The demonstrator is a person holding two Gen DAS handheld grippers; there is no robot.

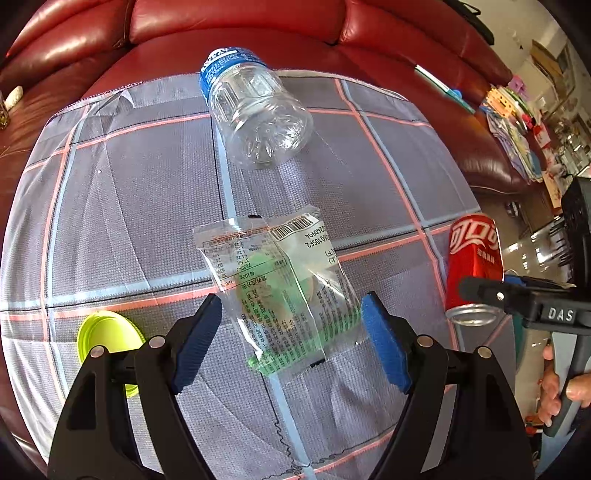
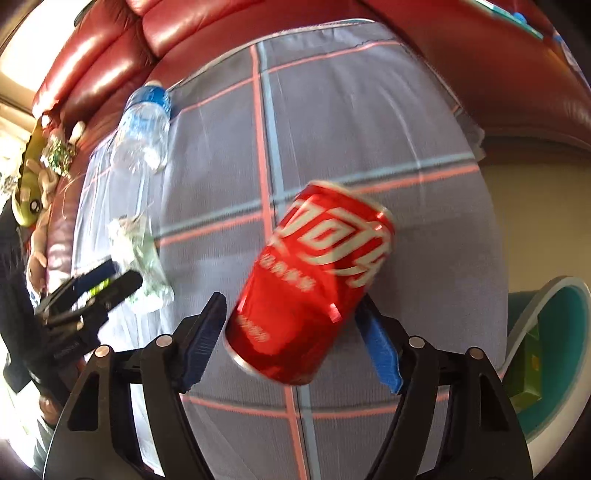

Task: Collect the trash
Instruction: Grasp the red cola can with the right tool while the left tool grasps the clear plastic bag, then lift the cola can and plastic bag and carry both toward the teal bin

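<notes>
I see dark red leather sofa [image 1: 236, 22] from 10 to 2 o'clock, sunlight glaring on cushions. Grey checked cloth [image 1: 129, 206] with pink and blue lines covers seat. Cluttered shelves [image 1: 517, 122] at 2 o'clock, glossy floor [image 1: 532, 236] at 3.

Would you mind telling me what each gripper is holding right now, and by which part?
The right gripper holds the red can across its lower body. The left gripper holds nothing; its jaws straddle the wrapper.

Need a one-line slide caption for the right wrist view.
Right gripper straddles a tilted red soda can above the plaid cloth; jaws flank it, contact unclear.
</notes>
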